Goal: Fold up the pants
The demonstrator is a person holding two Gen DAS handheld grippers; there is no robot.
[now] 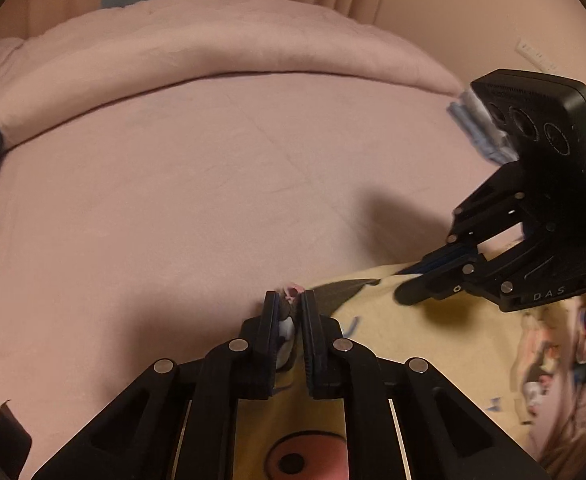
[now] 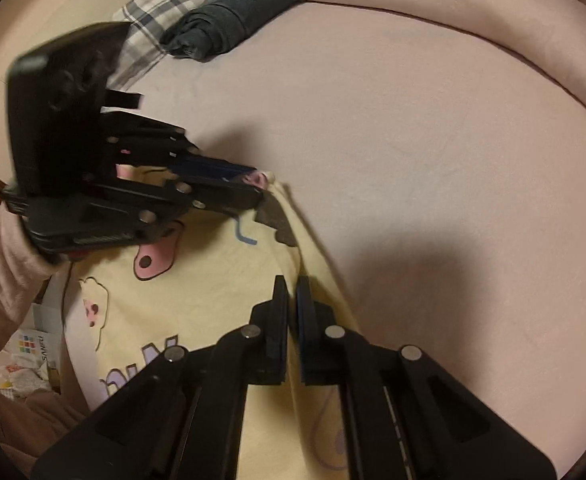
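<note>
The bed point(image 1: 197, 184) fills most of both views, its pink sheet smooth and bare in the middle, with a thick duvet point(image 1: 213, 40) rolled back along the far side, which leaves a wide flat area for laying a garment out. At the head end, in the right wrist view, lie a plaid pillow point(image 2: 153, 4) and a dark folded garment point(image 2: 233, 12), well apart from the work.

The pants point(image 2: 197, 280) are pale yellow with cartoon prints, and they sit at the near edge of the bed, partly hanging off it toward the person. Their far edge lies on the sheet as a straight line running between the two tools, which suggests the cloth is being held taut along that edge so it can be spread or carried over in one piece.

The left tool point(image 1: 289, 304) is closed on a corner of the pants (a little pink and white tuft of cloth pokes out between its fingers). The right tool point(image 2: 291, 292) is closed on the same edge further along, the yellow fabric running up through the narrow gap between its fingers. Gripping two points on one edge keeps it from sagging in the middle. My judgement is that the fold is at an early stage, since the pants look barely laid out.
</note>
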